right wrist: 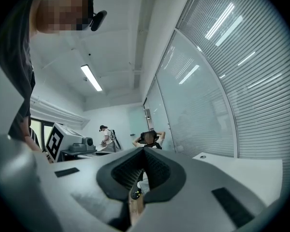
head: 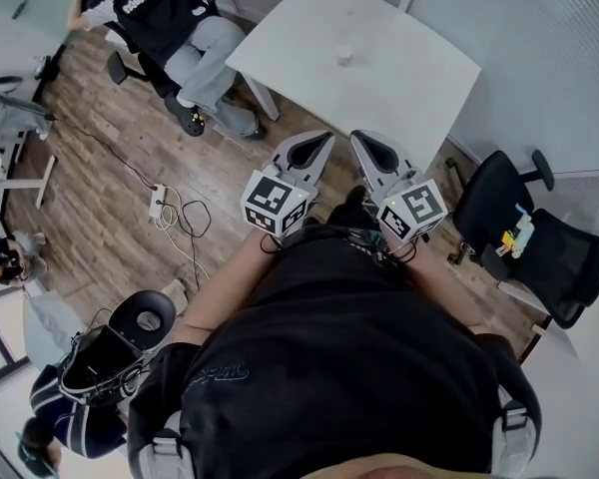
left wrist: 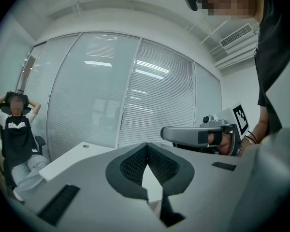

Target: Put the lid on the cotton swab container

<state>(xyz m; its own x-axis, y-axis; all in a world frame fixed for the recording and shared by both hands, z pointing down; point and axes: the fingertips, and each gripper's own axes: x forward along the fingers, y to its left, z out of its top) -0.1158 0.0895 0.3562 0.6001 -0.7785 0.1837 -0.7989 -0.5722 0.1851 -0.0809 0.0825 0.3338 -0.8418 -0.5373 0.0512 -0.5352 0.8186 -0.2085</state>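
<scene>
1. well, the white table [head: 399,68] stands far ahead of me with a strip of wood floor [head: 100,198] between us. i judge the task has not really started, and this is the walk-up to the table.
2. the glass wall [head: 539,38] runs close behind the table's far and right edges, so the near edge is the side open to me.
3. a seated person [head: 175,28] fills the far left, feet close to the table's left corner. two black office chairs [head: 539,247] crowd the right, and the lane between looks free.
4. my left gripper [head: 319,143] and right gripper [head: 364,143] are held side by side at about waist height. both point toward the table, each with its jaws pressed together on nothing.
5. a power strip [head: 157,205] and its loose cable lie on the floor to my left, well off my path.
6. the cotton swab container [head: 344,56], as i take that small pale thing to be, sits alone near the table's middle. it is too small to tell whether the lid lies beside it. next i must come close, find the lid and spread one gripper's jaws to take it.
</scene>
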